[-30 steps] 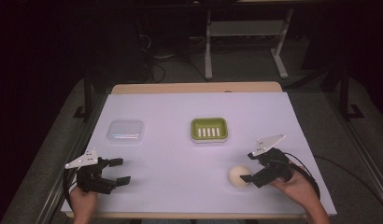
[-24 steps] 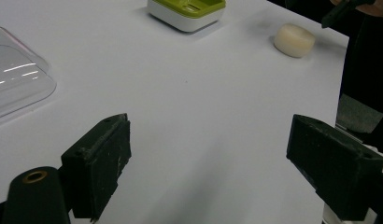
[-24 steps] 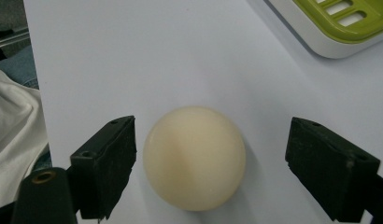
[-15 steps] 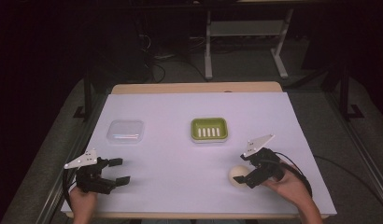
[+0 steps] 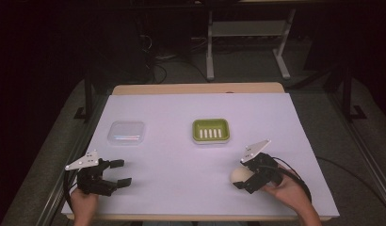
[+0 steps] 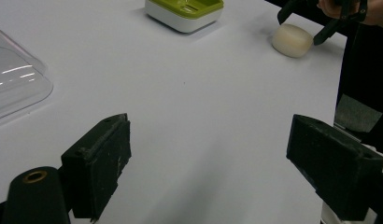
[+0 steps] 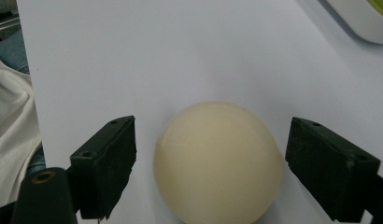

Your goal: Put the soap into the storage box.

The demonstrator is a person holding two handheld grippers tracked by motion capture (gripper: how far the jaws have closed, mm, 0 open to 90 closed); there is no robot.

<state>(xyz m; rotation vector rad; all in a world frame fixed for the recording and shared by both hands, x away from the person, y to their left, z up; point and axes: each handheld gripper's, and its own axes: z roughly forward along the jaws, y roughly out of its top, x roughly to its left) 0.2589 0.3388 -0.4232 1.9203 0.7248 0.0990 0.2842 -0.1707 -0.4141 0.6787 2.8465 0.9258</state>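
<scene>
Covering most of the wooden tabletop [image 5: 196,88] is a white paper sheet [image 5: 181,165], and everything in play lies on it. Towards the sheet's left edge, about midway back, sits a clear plastic lid with rounded corners [image 5: 126,132], flat on the paper; near the middle stands a green-and-white ribbed soap dish [image 5: 210,130], well apart from the lid.

Close to the front edge, right of centre, lies the cream-coloured rounded bar of soap [image 5: 239,175]. The right gripper [image 5: 246,176] straddles it: in the right gripper view the soap [image 7: 217,161] fills the space between the two black jaws, which stand wide on either side with a slight gap showing, so nothing is gripped yet. By the front left corner the left gripper [image 5: 119,172] hovers over bare paper, jaws spread wide and holding nothing.

Judging by its smooth, faintly glossy surface, the soap will probably be light, firm and slippery, and its domed shape could squirt out of a pinch placed high. Taking it across its widest part, low down near the paper, with moderate pressure looks safest; a hard squeeze might dent it.

No brand, label or lettering can be read on the soap, the dish or the lid.
</scene>
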